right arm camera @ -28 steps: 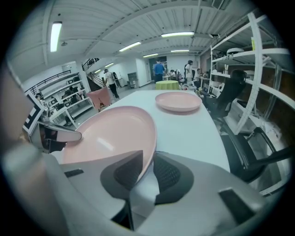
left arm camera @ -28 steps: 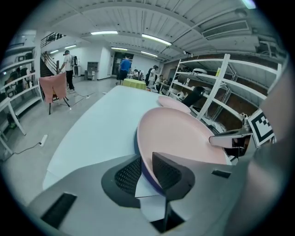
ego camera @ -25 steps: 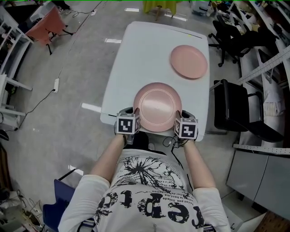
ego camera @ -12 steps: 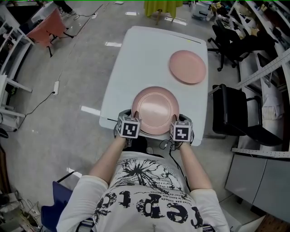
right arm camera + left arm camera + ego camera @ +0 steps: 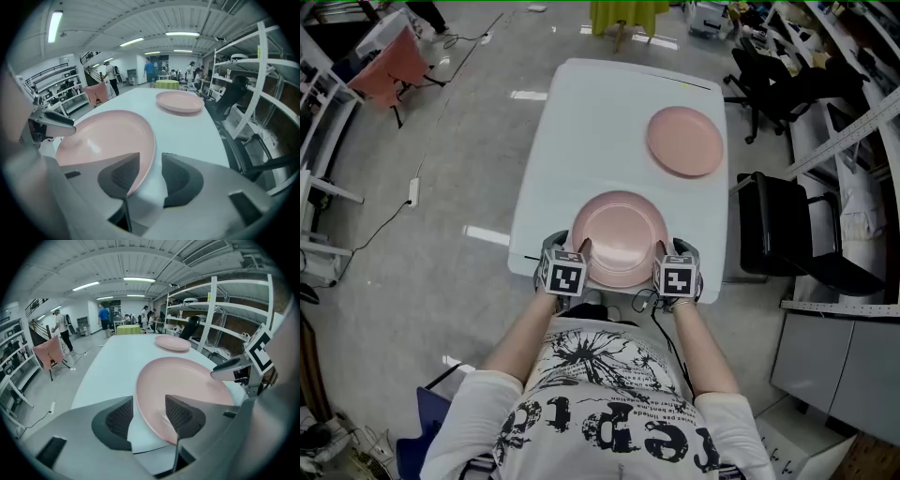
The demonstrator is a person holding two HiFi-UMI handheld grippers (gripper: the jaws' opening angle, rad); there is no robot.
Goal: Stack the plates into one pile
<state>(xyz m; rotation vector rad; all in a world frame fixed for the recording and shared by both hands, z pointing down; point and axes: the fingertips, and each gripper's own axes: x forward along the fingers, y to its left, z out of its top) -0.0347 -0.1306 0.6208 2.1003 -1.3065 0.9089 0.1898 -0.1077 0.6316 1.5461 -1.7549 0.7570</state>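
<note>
Zero plates stacked yet: the upper-right round pink plate (image 5: 685, 141) lies apart, the lower-centre round pink plate (image 5: 619, 239) sits ungripped between just-opened jaws of left tool (image 5: 149, 401) and right tool (image 5: 151, 159).

Near plate (image 5: 619, 234) before far plate (image 5: 684, 141)

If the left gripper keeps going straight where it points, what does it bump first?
Probably the near pink plate: its rim sits between the left gripper's jaws, which have just been opening. Under and beyond it lies the white table.
</note>
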